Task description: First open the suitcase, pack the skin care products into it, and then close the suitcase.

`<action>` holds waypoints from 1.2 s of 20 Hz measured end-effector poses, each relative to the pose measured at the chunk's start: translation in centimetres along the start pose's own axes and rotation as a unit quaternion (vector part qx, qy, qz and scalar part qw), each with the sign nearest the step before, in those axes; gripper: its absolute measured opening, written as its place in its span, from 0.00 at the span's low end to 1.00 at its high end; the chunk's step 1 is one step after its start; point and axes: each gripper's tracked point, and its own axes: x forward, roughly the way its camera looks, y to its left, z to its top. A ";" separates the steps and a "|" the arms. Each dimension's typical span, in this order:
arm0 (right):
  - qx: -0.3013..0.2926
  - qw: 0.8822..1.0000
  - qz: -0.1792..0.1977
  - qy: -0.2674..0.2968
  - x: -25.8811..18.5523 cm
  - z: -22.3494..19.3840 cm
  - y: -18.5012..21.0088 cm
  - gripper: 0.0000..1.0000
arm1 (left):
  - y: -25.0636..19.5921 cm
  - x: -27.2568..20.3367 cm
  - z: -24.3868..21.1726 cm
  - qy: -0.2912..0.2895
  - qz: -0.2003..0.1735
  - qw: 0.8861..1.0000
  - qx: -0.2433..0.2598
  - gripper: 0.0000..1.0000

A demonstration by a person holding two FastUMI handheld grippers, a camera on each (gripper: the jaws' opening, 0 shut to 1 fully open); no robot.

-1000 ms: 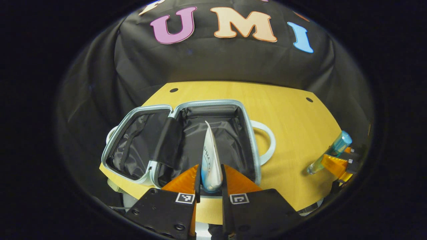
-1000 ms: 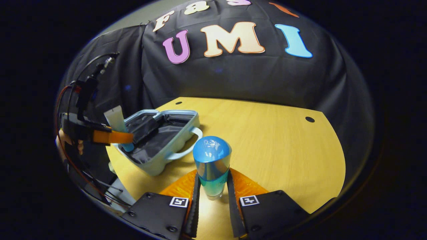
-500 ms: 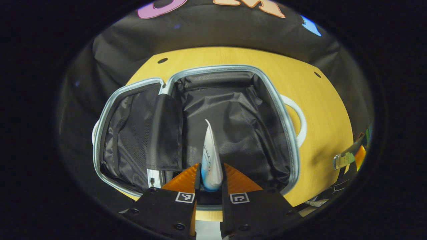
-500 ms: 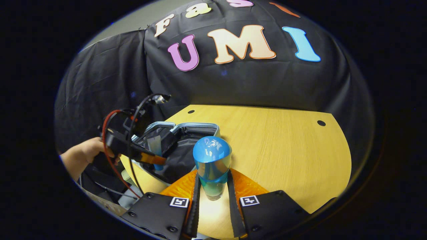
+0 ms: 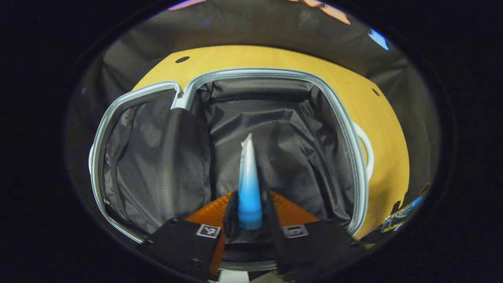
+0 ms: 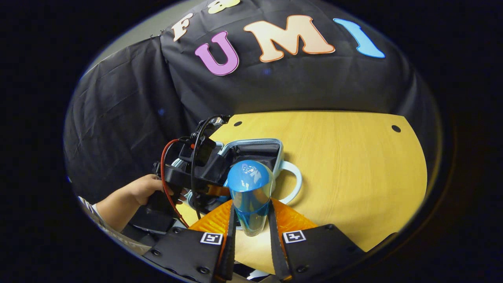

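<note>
The light blue suitcase [image 5: 346, 129] lies open on the table, black lining showing. In the left gripper view my left gripper [image 5: 249, 214] hangs low over the right half. A white and blue tube [image 5: 248, 184] stands between its fingers, which have parted and show small gaps beside it. In the right gripper view my right gripper [image 6: 250, 220] is shut on a clear bottle with a blue cap [image 6: 250, 188], held upright just in front of the suitcase [image 6: 257, 142]. The left gripper [image 6: 214, 190] dips into the case there, its tube hidden.
The yellow wooden table [image 6: 353, 165] stretches free to the right of the case. The case's white handle [image 6: 292, 181] sticks out toward that side. A black flap [image 5: 184, 157] hangs over the hinge between the two halves. A hand [image 6: 137, 192] holds the left gripper.
My left gripper has dropped into the right half of the case and its fingers have spread; the tube has turned. My right gripper has carried the bottle closer to the suitcase.
</note>
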 end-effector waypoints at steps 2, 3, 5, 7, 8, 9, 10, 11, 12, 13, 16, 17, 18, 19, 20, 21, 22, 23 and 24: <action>0.008 1.000 0.004 0.010 1.1 0.0 1.0 0.39 | -0.2 -1.1 0.8 -0.026 -0.019 0.999 0.002 0.90; 0.013 1.000 0.007 0.017 1.8 0.0 1.5 0.41 | -0.1 -2.1 1.2 -0.040 -0.026 0.999 0.003 0.88; 0.030 0.999 0.013 0.035 3.5 -0.1 2.4 0.41 | 0.1 -4.0 1.9 -0.062 -0.046 0.997 -0.005 0.86; 0.037 0.998 0.011 0.056 5.3 -0.5 3.0 0.38 | 1.1 -6.0 2.4 -0.077 -0.060 0.995 -0.022 0.83; 0.038 0.997 0.007 0.068 6.2 -1.2 3.1 0.41 | 2.1 -6.7 2.7 -0.085 -0.063 0.994 -0.029 0.86; 0.040 0.996 0.003 0.083 7.2 -1.7 3.1 0.41 | 3.4 -7.5 3.0 -0.094 -0.059 0.993 -0.038 0.87; 0.043 0.994 -0.002 0.096 8.4 -2.4 3.2 0.41 | 4.7 -8.1 3.1 -0.101 -0.056 0.992 -0.046 0.87; 0.043 0.993 -0.008 0.107 9.6 -2.9 3.0 0.41 | 6.1 -9.0 3.3 -0.109 -0.050 0.991 -0.055 0.87; 0.045 0.992 -0.016 0.120 10.6 -3.6 2.9 0.41 | 7.6 -9.9 3.5 -0.123 -0.042 0.989 -0.065 0.87; 0.052 0.990 -0.022 0.131 11.6 -4.1 2.9 0.41 | 9.1 -10.7 3.7 -0.134 -0.035 0.988 -0.073 0.87; 0.076 0.984 -0.039 0.158 13.8 -5.2 2.8 0.38 | 13.6 -12.4 2.8 -0.148 -0.012 0.983 -0.104 0.83; 0.080 0.982 -0.046 0.165 14.4 -5.4 2.7 0.38 | 15.0 -12.7 2.3 -0.146 -0.007 0.983 -0.115 0.87; 0.084 0.981 -0.054 0.169 15.2 -5.5 2.6 0.37 | 16.6 -12.8 1.9 -0.144 0.002 0.981 -0.127 0.87; 0.088 0.979 -0.062 0.171 15.7 -5.5 2.3 0.41 | 18.1 -12.9 1.5 -0.142 0.011 0.980 -0.138 0.87; 0.096 0.979 -0.066 0.169 16.2 -5.3 2.4 0.41 | 19.3 -12.8 1.0 -0.140 0.017 0.979 -0.148 0.87; 0.105 0.978 -0.073 0.164 16.5 -4.9 2.3 0.38 | 20.6 -12.9 0.7 -0.139 0.024 0.977 -0.158 0.87; 0.112 0.977 -0.081 0.161 16.8 -4.6 2.1 0.39 | 21.9 -12.8 0.4 -0.137 0.031 0.976 -0.167 0.87; 0.117 0.977 -0.080 0.156 17.0 -4.1 2.2 0.41 | 23.3 -12.9 0.3 -0.137 0.038 0.974 -0.175 0.87; 0.118 0.979 -0.077 0.147 17.1 -3.4 2.4 0.43 | 24.6 -12.8 0.2 -0.135 0.043 0.973 -0.183 0.87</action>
